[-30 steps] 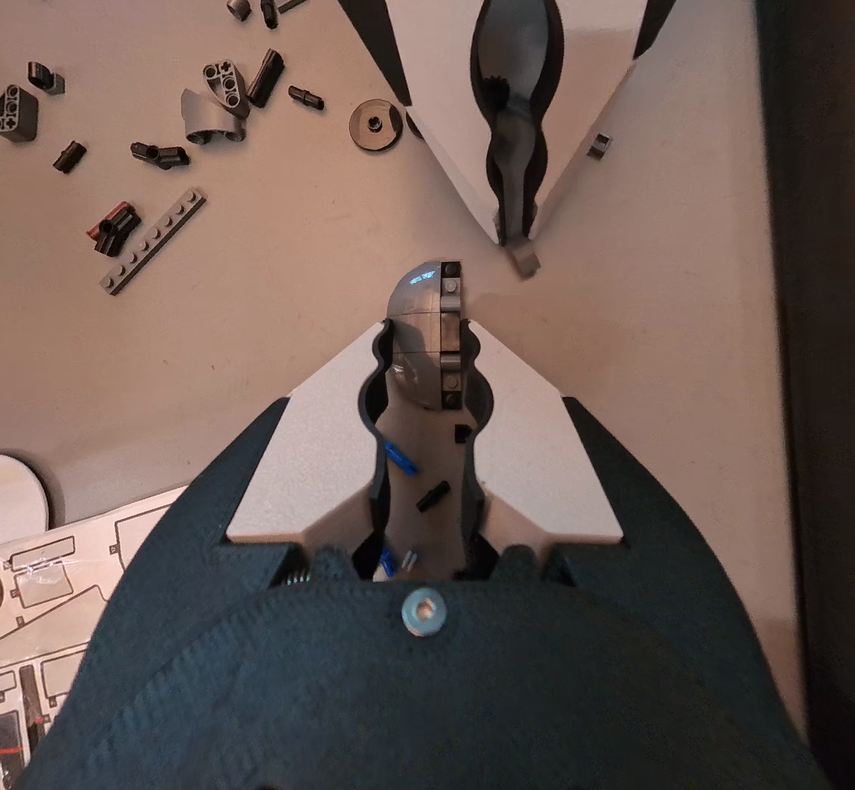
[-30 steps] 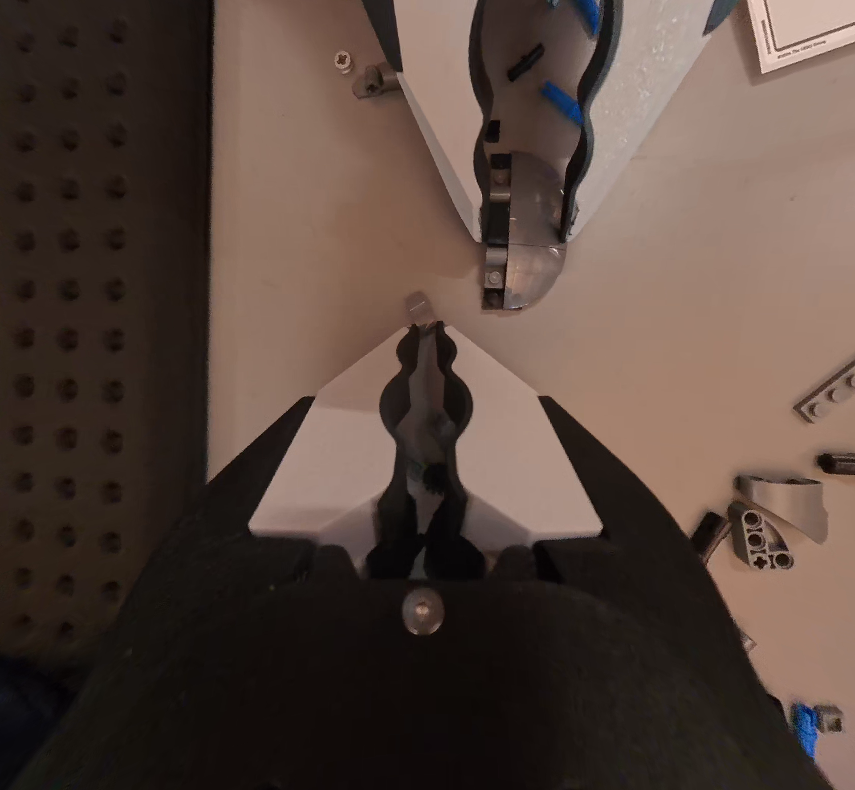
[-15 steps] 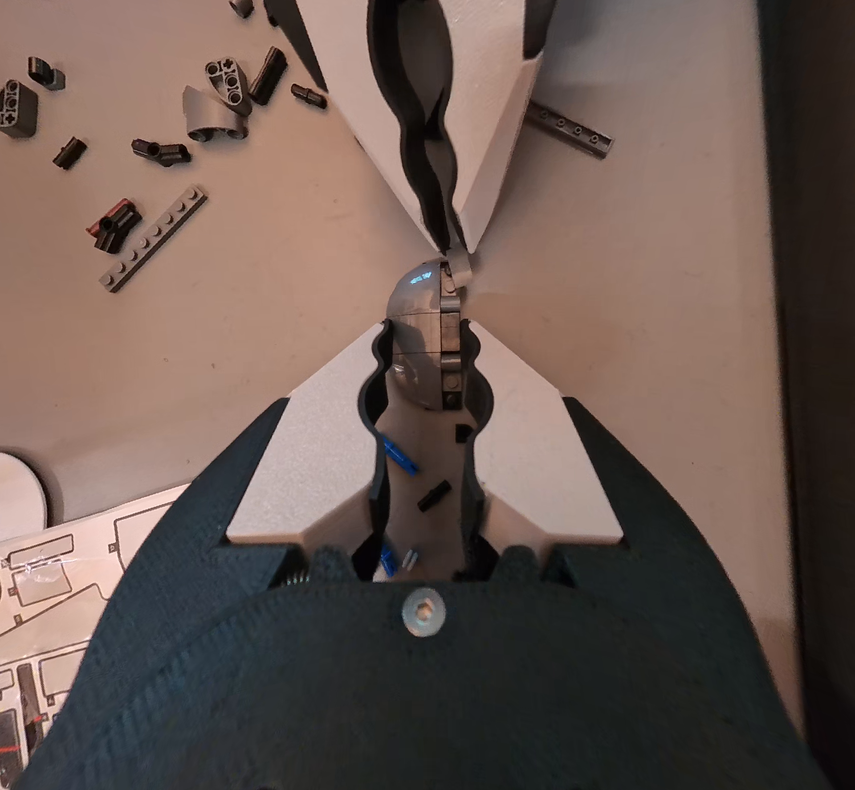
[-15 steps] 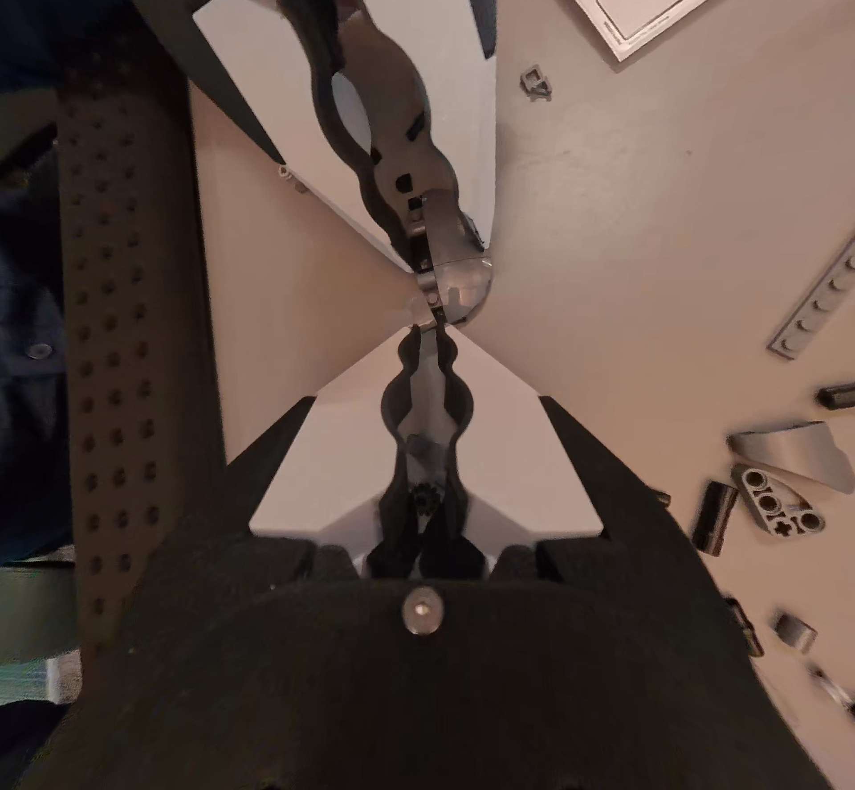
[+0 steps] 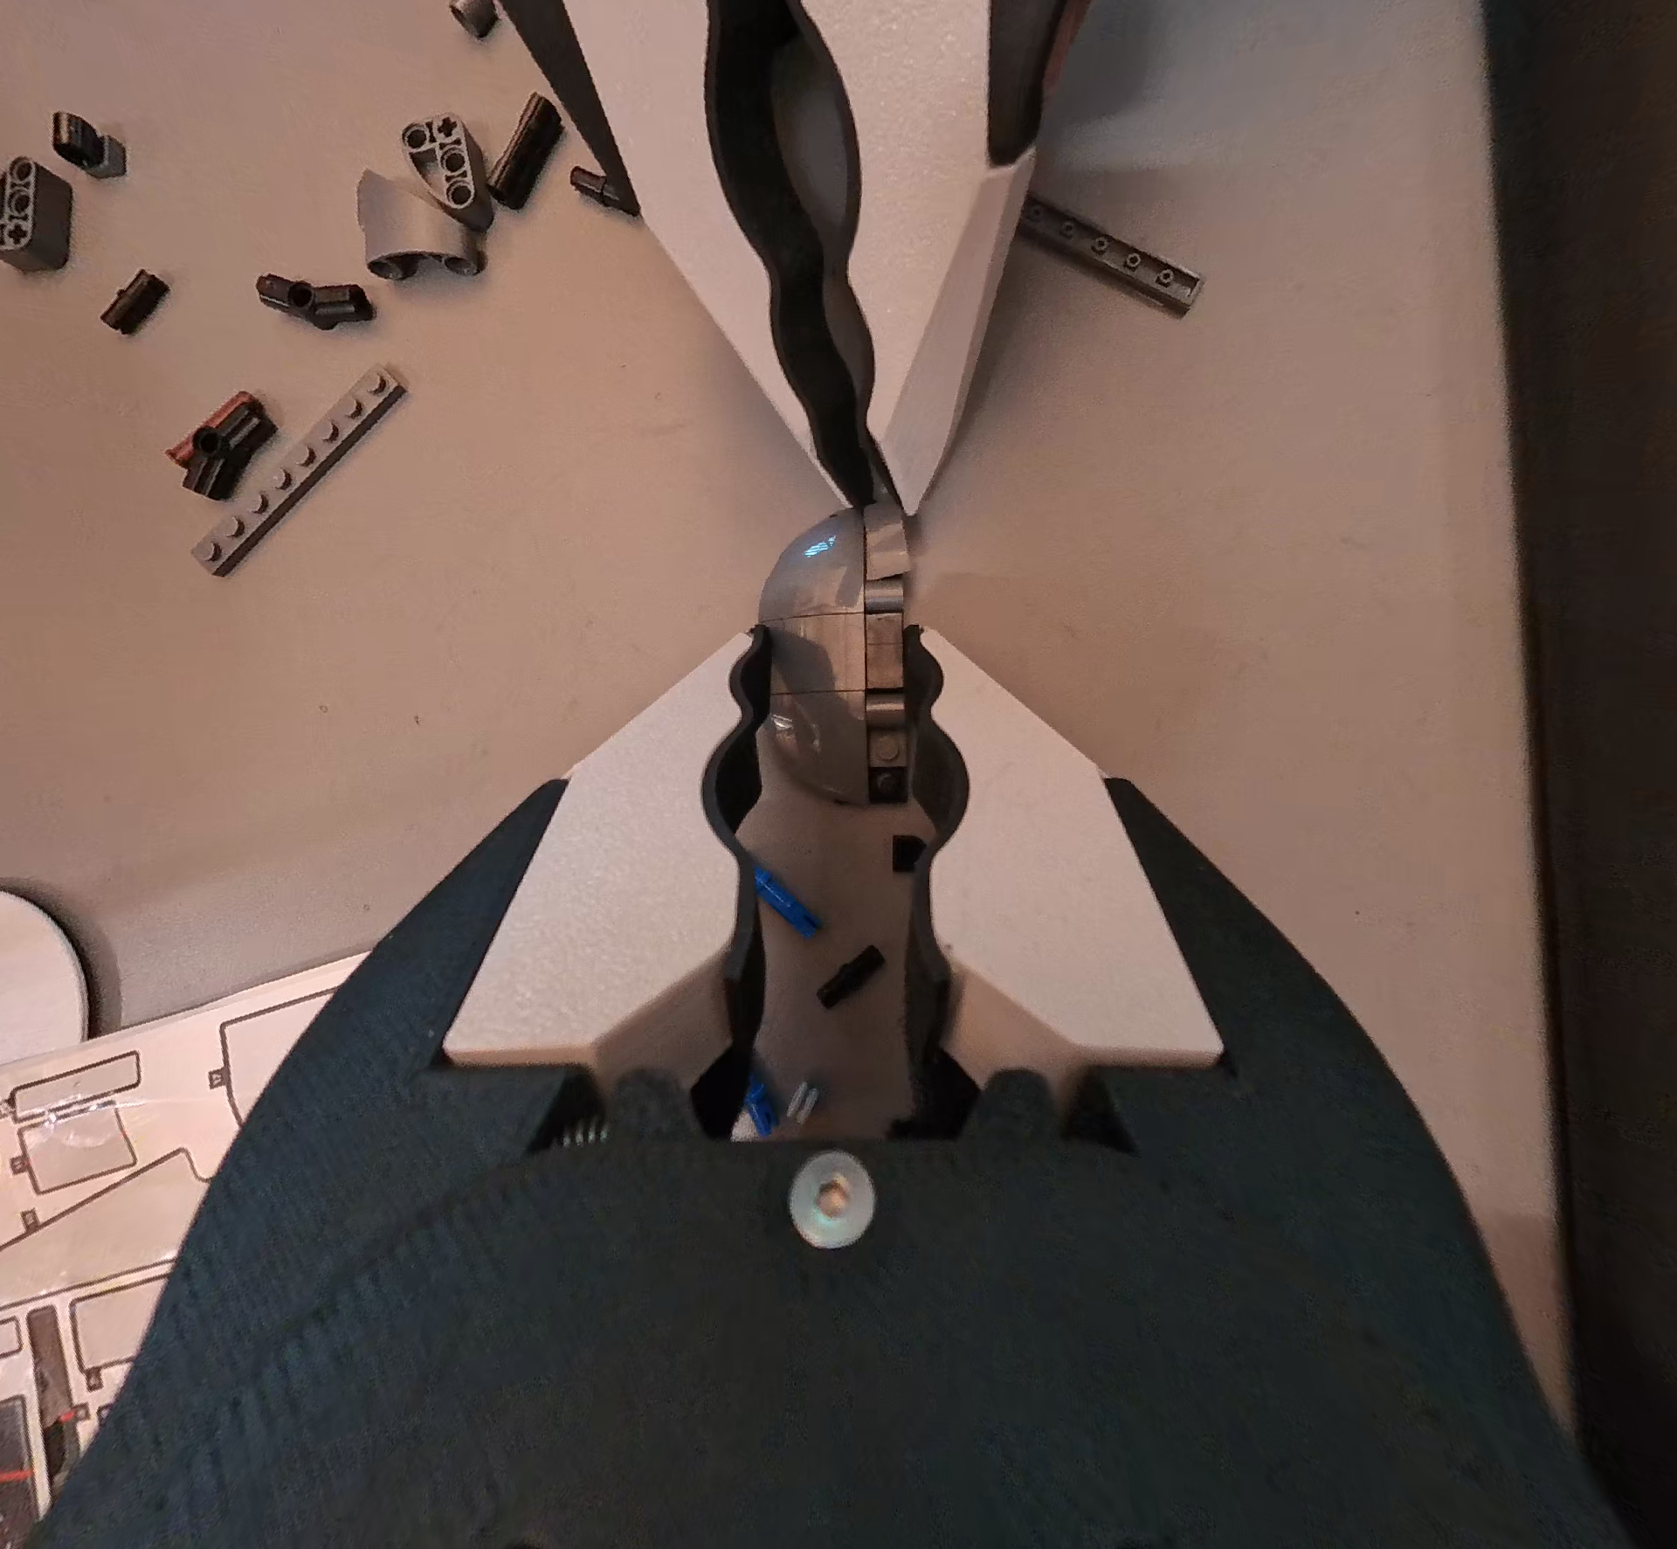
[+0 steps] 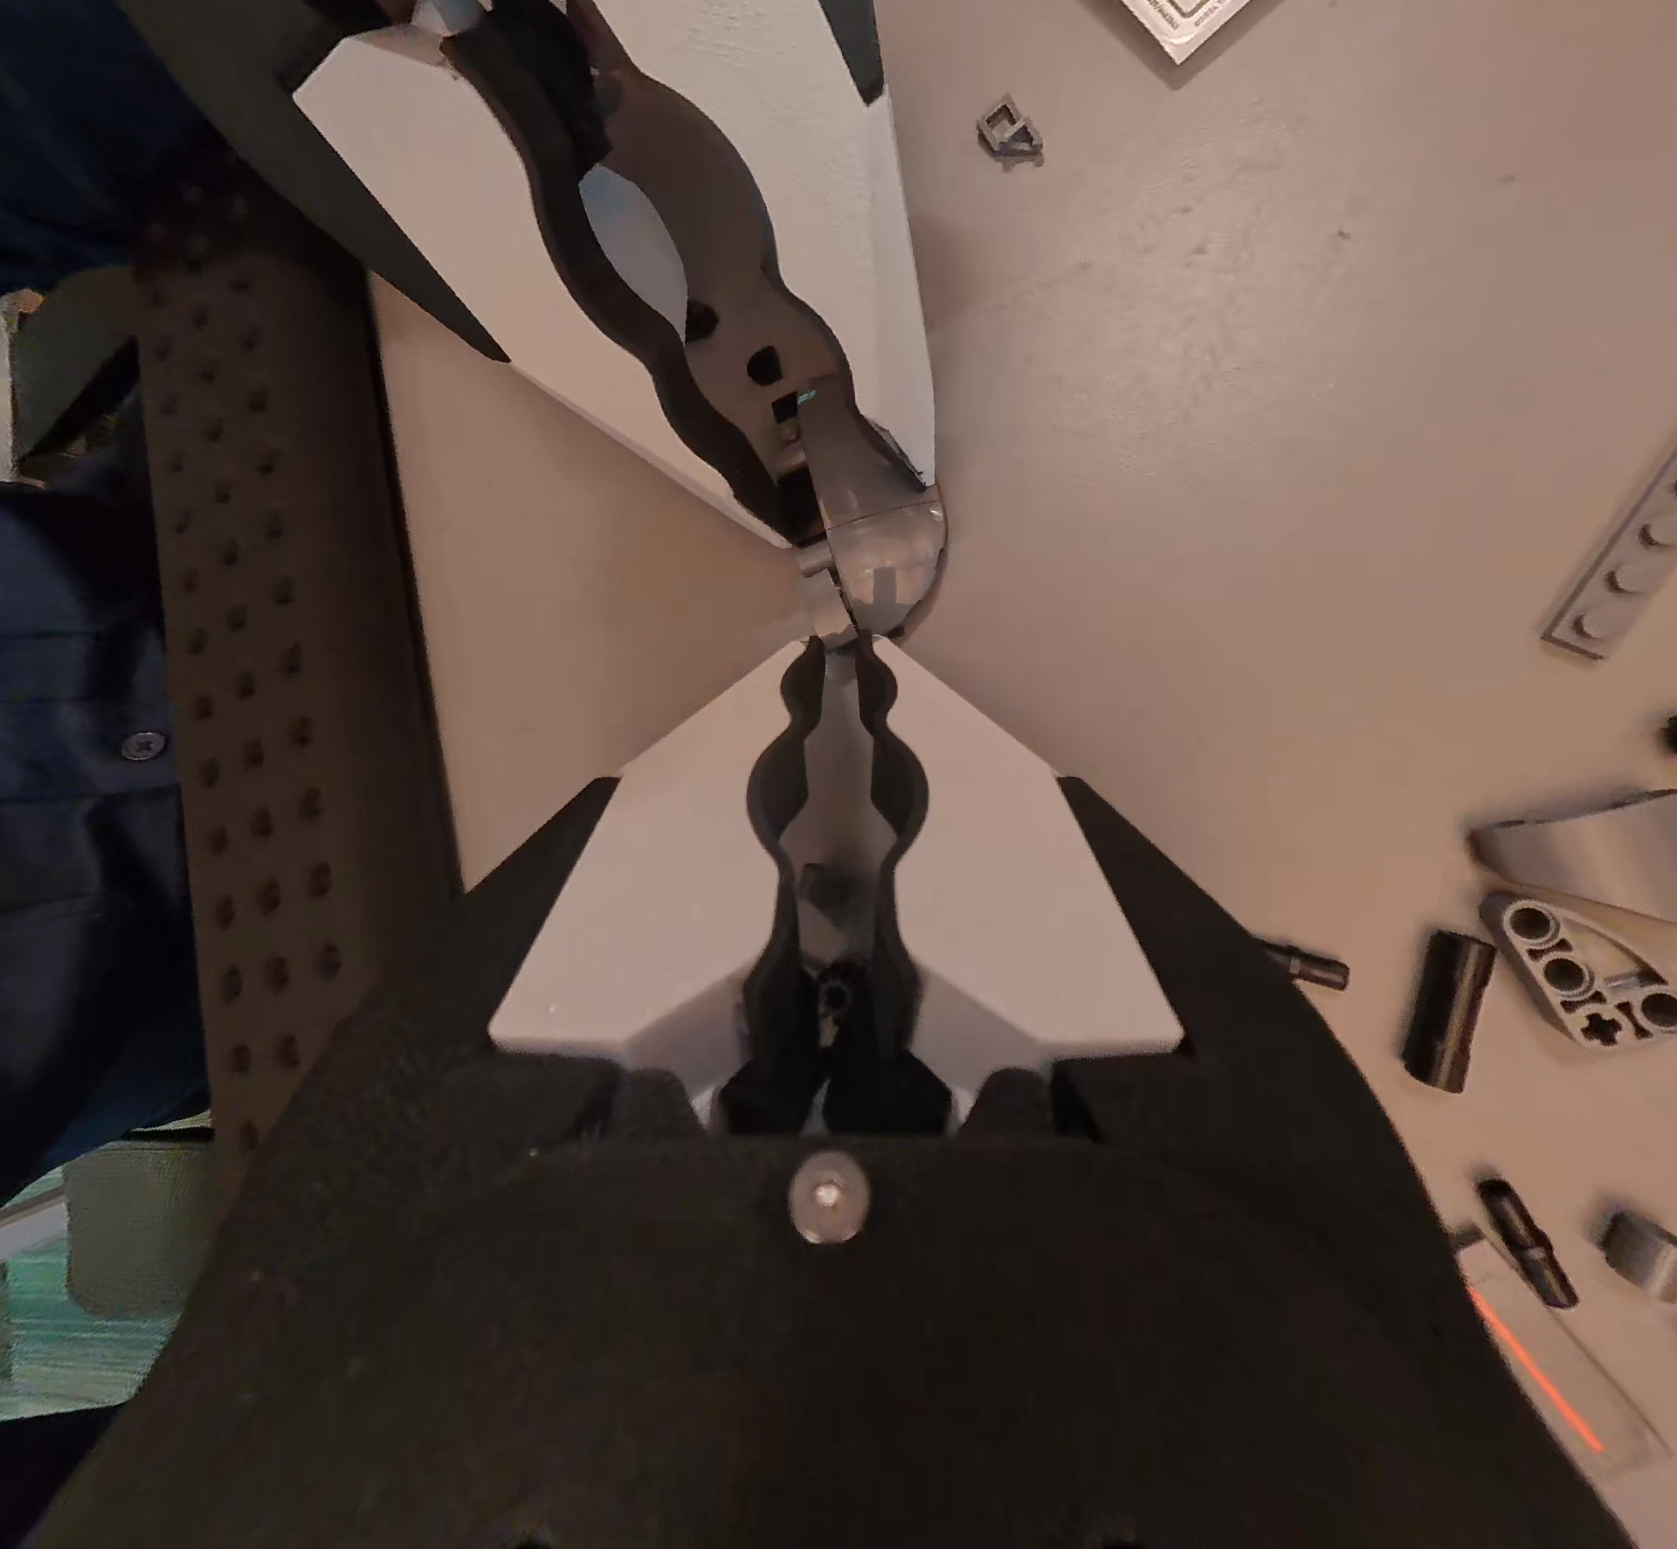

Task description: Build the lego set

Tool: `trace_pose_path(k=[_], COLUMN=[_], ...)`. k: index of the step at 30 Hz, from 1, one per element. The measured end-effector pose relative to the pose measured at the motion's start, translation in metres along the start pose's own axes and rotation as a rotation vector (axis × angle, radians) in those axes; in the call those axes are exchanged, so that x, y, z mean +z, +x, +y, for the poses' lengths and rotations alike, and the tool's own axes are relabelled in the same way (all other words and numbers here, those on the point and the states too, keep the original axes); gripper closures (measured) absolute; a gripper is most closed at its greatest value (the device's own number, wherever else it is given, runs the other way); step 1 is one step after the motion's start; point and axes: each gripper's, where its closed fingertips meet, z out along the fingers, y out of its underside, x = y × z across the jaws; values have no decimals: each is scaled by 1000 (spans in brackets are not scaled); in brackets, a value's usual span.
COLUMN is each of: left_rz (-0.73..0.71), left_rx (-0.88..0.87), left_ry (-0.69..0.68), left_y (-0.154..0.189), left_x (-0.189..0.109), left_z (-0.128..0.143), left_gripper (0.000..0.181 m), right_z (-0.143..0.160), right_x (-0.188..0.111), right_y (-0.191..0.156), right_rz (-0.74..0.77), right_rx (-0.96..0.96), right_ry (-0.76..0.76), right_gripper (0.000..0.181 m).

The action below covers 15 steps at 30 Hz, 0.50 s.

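Left jaws: we hold the left gripper (image 5: 830,643) clamped on the domed grey assembly (image 5: 821,598) at the centre of the left wrist view; its rounded shell faces frame-left and its studded edge (image 5: 885,643) faces frame-right, with the top half standing clear of the tips.

Right jaws: the right gripper (image 6: 839,643) is nearly closed, pinching a small light grey piece (image 6: 839,659) at the very tips; most of that piece is hidden, so we cannot tell its shape.

Meeting point: in the right wrist view the small piece touches the lower edge of the assembly, just below centre. In the left wrist view the right gripper's tips come down from the top of the frame onto the dome's upper end.

Step in hand: we judge this to be pressing the small piece onto the assembly's studded edge.

Doing it well: we should keep the left grip firm and unmoving, line the piece squarely over the studs, and push along the stud axis instead of sideways. A tilted push could pop the dome's segments apart or flick the piece out of the tips. We release only once it sits flush.

Loose parts: a long grey plate (image 5: 299,471), a curved grey panel (image 5: 408,230), and black connectors (image 5: 313,298) lie at the upper left of the left view, well apart from the work.

Paper: an instruction sheet (image 5: 100,1142) lies at the lower left.

Surface: the pale surface (image 5: 1180,688) under the work is bare.
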Motion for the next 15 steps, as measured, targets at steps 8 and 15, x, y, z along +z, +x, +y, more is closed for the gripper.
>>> trace_pose_path(k=[8,15], left_rz=[-15,-34], left_rx=[3,-7], left_ry=[-10,-22], left_y=[-1,-1], left_x=[0,2], left_z=[0,-2], left_gripper=[154,153], right_z=[-1,0], right_x=[1,4], right_y=[2,-1], right_rz=[101,139], right_rx=[-5,-9], right_ry=[-26,-45], right_gripper=[175,175])
